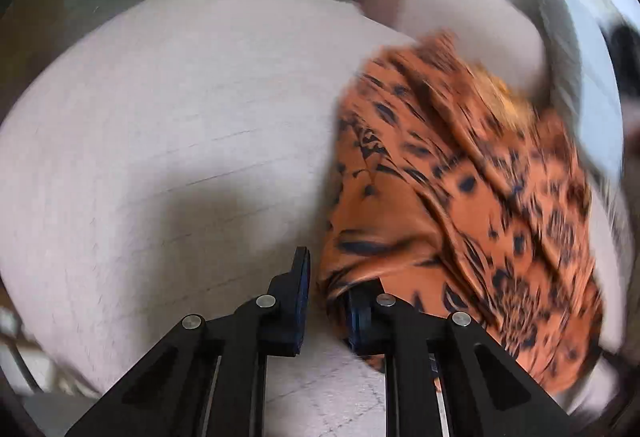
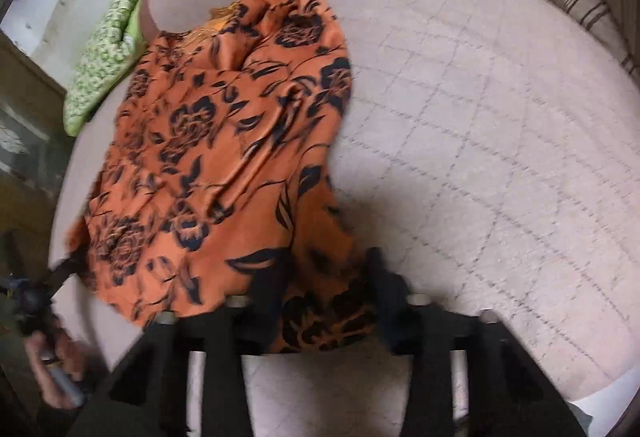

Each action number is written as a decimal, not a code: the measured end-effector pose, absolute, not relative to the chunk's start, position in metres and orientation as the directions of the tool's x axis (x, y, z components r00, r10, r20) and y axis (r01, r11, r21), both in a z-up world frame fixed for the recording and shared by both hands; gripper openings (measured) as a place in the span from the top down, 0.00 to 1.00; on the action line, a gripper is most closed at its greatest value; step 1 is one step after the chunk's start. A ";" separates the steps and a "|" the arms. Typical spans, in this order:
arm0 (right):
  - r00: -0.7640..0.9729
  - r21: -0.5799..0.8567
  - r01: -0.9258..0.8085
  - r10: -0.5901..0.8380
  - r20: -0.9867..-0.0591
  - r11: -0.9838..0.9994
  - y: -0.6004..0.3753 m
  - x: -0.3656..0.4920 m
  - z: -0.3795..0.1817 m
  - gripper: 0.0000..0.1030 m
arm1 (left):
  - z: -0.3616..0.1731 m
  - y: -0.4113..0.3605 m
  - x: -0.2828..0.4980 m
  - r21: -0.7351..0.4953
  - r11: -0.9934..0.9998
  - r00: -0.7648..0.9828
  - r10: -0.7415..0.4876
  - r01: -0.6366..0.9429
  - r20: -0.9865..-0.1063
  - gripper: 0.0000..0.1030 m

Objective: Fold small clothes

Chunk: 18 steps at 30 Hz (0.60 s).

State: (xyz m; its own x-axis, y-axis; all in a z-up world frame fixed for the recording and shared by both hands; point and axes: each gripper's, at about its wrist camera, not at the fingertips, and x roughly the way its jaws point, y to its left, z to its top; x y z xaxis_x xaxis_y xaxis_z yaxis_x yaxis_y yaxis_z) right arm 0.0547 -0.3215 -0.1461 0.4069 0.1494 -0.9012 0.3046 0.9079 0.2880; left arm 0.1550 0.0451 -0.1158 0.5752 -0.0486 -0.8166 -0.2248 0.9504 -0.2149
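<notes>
Mid-fold, I judge: orange floral garment (image 2: 224, 141) lies rumpled on the quilted bed (image 2: 480, 125), near edge toward me. Left gripper (image 1: 326, 301) stands slightly parted, cloth edge between its jaws, grip unclear. Right gripper (image 2: 324, 289) straddles the near hem; blur hides contact. Next: secure both corners, carry them far.

An orange garment (image 2: 224, 141) printed with black roses and leaves lay spread lengthwise on the pale quilted bed, rumpled into long soft folds, its near hem bunched at the bed's front edge. A yellowish patch showed at its far end, perhaps a lining. Beyond it, near the bed's far left edge, sat a green patterned cloth (image 2: 106, 57), apparently folded.
</notes>
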 end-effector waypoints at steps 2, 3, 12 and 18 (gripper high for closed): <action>0.419 0.326 0.300 0.183 -0.889 0.896 -0.322 0.053 -0.147 0.81 | -0.121 0.054 0.156 -0.254 0.935 0.570 -0.072 -0.247 -0.819 0.82; 0.418 0.330 0.301 0.187 -0.889 0.895 -0.322 0.053 -0.147 0.79 | -0.124 0.055 0.155 -0.272 0.927 0.557 -0.088 -0.256 -0.826 0.77; 0.411 0.340 0.271 0.212 -0.887 0.900 -0.315 0.054 -0.149 0.89 | -0.141 0.035 0.192 -0.173 0.971 0.540 -0.057 -0.166 -0.840 0.95; 0.413 0.291 0.246 0.172 -0.894 0.924 -0.304 0.048 -0.137 0.90 | -0.118 0.034 0.159 -0.204 0.971 0.569 -0.100 -0.122 -0.816 0.96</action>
State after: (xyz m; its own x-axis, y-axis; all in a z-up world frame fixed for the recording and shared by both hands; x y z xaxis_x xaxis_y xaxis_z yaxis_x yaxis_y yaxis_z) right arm 0.0480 -0.3042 -0.1368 0.4133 0.1719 -0.8942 0.2463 0.9243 0.2915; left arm 0.1593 0.0342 -0.1176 0.5688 -0.0995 -0.8164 -0.1224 0.9713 -0.2037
